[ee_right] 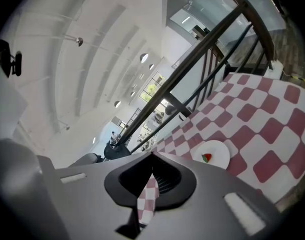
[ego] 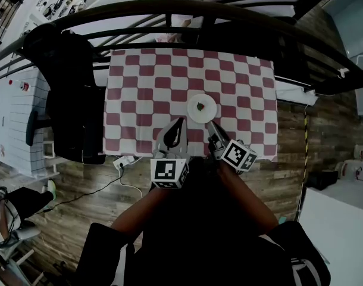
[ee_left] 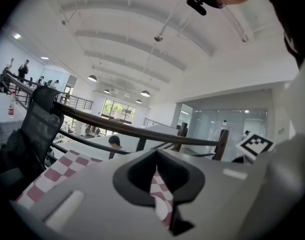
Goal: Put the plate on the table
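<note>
Plate (ego: 202, 108) lies at mid-frame, just above the left hand-held gripper (ego: 179, 124) and the right hand-held gripper (ego: 212, 127), both closed and empty. A small red piece (ego: 200, 106) rests on it, on the checked table (ego: 140, 82).

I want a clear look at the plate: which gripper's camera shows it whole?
The right gripper's: the whole white plate lies on the checked cloth there. The other view shows no whole plate.

Light: bright, given by ceiling lamps (ee_left: 145, 93) and windows (ee_left: 117, 110) beyond the fingers (ee_left: 82, 194).
Edges: bent, darkly vignetted.
Blur: fingers nearest the lens.
</note>
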A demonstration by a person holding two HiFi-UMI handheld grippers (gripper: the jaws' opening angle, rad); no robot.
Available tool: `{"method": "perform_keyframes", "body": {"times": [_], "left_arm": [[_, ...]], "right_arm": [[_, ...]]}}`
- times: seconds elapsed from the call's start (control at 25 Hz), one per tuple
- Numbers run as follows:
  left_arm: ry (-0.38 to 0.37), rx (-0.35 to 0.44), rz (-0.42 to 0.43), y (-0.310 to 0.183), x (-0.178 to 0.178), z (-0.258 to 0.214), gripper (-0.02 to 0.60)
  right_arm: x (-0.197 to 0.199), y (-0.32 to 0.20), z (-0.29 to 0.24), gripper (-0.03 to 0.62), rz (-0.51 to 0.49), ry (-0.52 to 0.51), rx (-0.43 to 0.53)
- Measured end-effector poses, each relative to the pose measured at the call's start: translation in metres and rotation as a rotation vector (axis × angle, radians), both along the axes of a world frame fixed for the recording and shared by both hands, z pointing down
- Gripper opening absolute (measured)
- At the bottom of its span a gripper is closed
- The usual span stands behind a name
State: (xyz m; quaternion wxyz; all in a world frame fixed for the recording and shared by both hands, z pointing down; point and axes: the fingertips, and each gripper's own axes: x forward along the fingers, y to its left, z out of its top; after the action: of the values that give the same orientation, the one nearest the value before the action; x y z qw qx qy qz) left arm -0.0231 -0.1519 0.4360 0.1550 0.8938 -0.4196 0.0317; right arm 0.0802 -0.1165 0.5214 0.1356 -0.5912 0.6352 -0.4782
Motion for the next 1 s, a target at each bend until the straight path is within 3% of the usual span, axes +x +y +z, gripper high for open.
{"method": "perform_keyframes", "body": {"times": [0.16,0.44,1.0], "left_arm": [[-0.001,0.031,0.006,-0.006,-0.012,-0.013,0.009],[-0.007,0.073,-0.006,-0.012,-0.046,-0.022,0.009],[-0.020,0.185,-0.008,-0.040,-0.056,-0.047,0.009]], "right_arm": [[-0.008,-0.007,-0.012,-0.002,0.001,0.133,0.018],[-0.054,-0.025,-0.043,-0.002,-0.064,0.230,0.124],[-0.078,-0.057,-0.111,-0.002,-0.089,0.567,0.329]]}}
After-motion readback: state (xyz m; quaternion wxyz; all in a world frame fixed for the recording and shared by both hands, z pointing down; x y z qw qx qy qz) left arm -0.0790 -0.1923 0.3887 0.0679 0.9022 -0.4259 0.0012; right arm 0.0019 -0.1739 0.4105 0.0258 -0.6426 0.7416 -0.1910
